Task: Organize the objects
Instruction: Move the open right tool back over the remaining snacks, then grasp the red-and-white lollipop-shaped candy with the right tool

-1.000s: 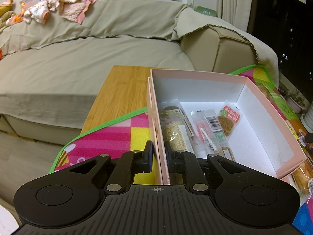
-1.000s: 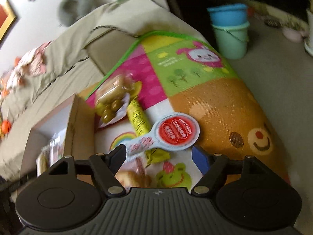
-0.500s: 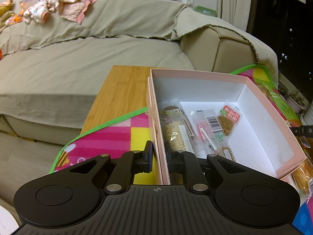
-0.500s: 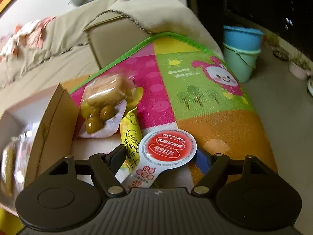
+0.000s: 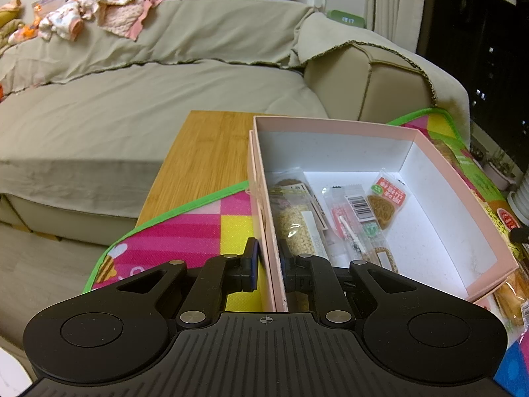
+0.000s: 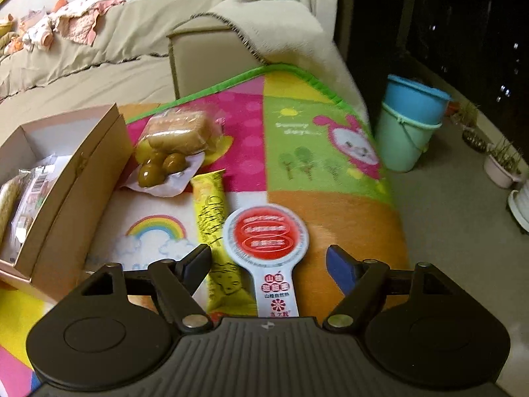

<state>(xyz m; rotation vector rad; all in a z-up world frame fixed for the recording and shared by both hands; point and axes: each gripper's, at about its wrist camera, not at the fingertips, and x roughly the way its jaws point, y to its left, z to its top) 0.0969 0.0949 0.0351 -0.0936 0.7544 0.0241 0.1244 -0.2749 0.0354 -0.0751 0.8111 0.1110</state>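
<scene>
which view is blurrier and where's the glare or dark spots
Right wrist view is softer: the print on the round red snack pack and the mat edges smear, and the window side is near black. Left wrist view is sharp, but the white floor of the pink box blows out bright, with small glints on the clear wrappers. Both views bow straight edges, fisheye style.

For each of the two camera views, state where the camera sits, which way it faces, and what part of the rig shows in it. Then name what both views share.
Left wrist: sits on the left gripper, looking down along its fingers, shut on the near wall of the pink box; sofa beyond.
Right wrist: sits on the right gripper, looking down at the mat; its open fingers straddle the paddle-shaped snack pack and the yellow stick pack.
Shared: box, mat, sofa.
</scene>
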